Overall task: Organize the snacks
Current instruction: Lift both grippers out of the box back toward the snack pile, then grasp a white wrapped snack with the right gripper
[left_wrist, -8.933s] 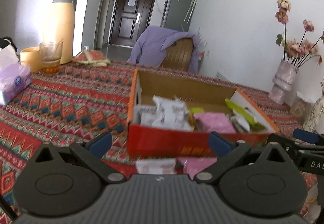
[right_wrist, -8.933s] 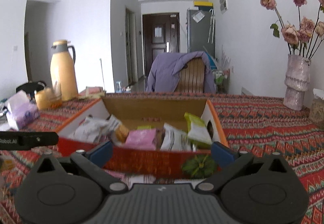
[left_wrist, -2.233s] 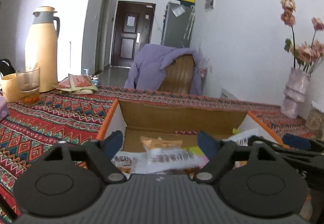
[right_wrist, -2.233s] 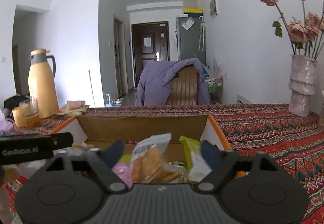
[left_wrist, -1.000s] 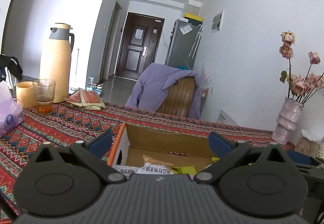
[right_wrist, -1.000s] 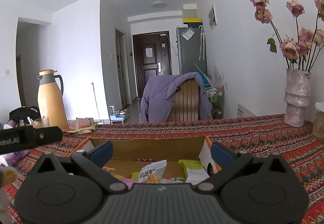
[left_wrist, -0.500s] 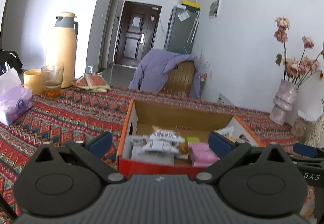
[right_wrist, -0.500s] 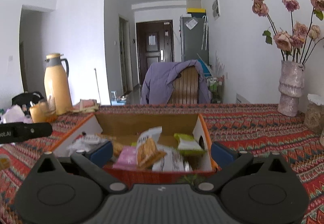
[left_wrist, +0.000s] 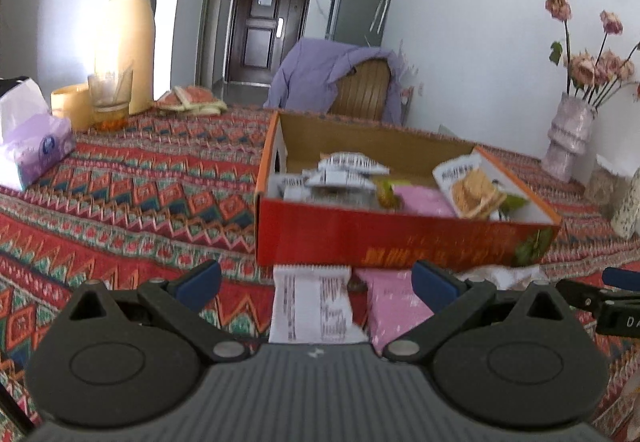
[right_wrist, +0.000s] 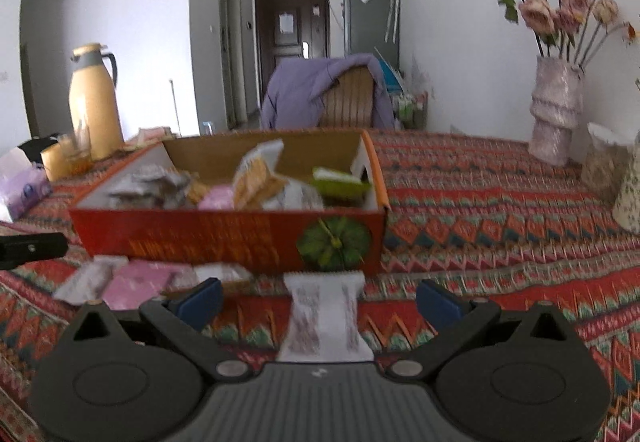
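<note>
The red cardboard box (left_wrist: 400, 238) on the patterned tablecloth (left_wrist: 140, 198) holds many snack packets (left_wrist: 344, 172). A white packet (left_wrist: 310, 308) and a pink one (left_wrist: 386, 306) lie just before it. Both the left gripper (left_wrist: 316, 280) and the right gripper (right_wrist: 318, 296) stand wide apart and hold nothing.

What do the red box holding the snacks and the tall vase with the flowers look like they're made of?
The red box looks like printed cardboard: plain brown inner walls, thin folded edges, matte red print outside. The vase seems ceramic or stone-like, with a rough, mottled pale pink surface in stacked tiers; blur leaves its finish uncertain.
</note>
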Available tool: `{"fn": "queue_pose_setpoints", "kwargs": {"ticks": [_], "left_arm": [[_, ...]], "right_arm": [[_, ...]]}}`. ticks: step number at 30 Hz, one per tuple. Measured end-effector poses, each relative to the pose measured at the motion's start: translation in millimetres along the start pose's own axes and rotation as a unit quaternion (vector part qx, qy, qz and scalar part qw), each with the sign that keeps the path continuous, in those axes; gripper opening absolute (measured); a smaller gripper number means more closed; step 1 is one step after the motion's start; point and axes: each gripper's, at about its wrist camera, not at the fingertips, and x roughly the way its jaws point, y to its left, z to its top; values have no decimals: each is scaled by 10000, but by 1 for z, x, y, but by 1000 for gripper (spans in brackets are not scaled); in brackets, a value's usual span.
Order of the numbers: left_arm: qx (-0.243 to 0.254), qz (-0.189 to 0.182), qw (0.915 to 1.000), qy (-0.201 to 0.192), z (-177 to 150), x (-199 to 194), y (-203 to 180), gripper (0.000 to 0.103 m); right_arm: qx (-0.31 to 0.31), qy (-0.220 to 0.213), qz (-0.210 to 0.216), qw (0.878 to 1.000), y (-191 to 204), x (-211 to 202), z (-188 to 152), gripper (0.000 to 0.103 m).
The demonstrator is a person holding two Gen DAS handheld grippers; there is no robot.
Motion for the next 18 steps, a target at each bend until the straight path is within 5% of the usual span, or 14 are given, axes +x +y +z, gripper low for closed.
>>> {"fn": "queue_pose_setpoints", "kwargs": {"ticks": [10,18], "left_arm": [[84,-53,9998,192,-17,15,2,103],[192,-52,9998,100,-21,15,-1,103]], "right_arm": [[-41,352,-108,9993,-5,23,-2,100],[-83,680,-195,9975,-4,50,0,79]]}}
